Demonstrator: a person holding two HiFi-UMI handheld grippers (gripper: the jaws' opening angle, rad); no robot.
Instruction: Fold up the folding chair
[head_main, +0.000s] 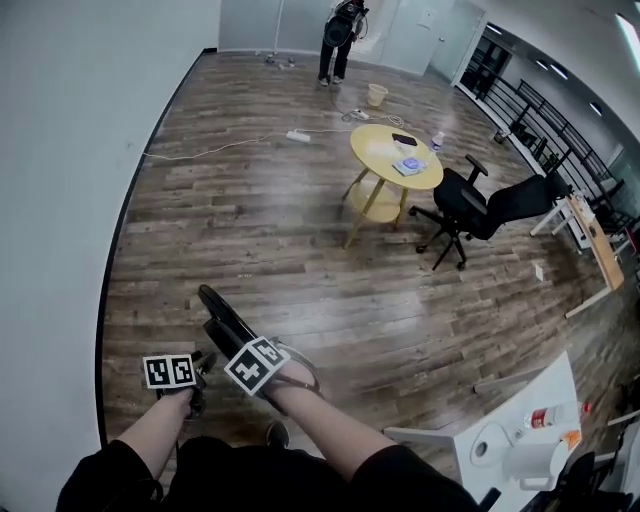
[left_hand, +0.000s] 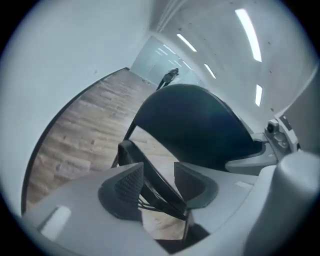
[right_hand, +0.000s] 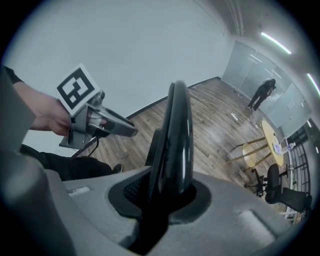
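Note:
The black folding chair (head_main: 222, 318) stands on the wood floor right in front of me, seen edge-on from above. My right gripper (head_main: 240, 350) is shut on the top edge of its glossy backrest (right_hand: 175, 145), which rises straight up between the jaws (right_hand: 170, 195). My left gripper (head_main: 192, 385) is beside it on the left, also seen from the right gripper view (right_hand: 120, 127). In the left gripper view the thin edge of the seat (left_hand: 150, 175) lies slantwise across the gap, touching both pads of the left gripper (left_hand: 160, 182). The dark curved backrest (left_hand: 200, 125) stands just beyond.
A white wall (head_main: 60, 200) runs close on the left. A round yellow table (head_main: 395, 155) and a black office chair (head_main: 475, 205) stand farther off, a person (head_main: 340, 35) at the far end. A white table (head_main: 520, 430) is at the lower right; a cable and power strip (head_main: 298, 135) lie on the floor.

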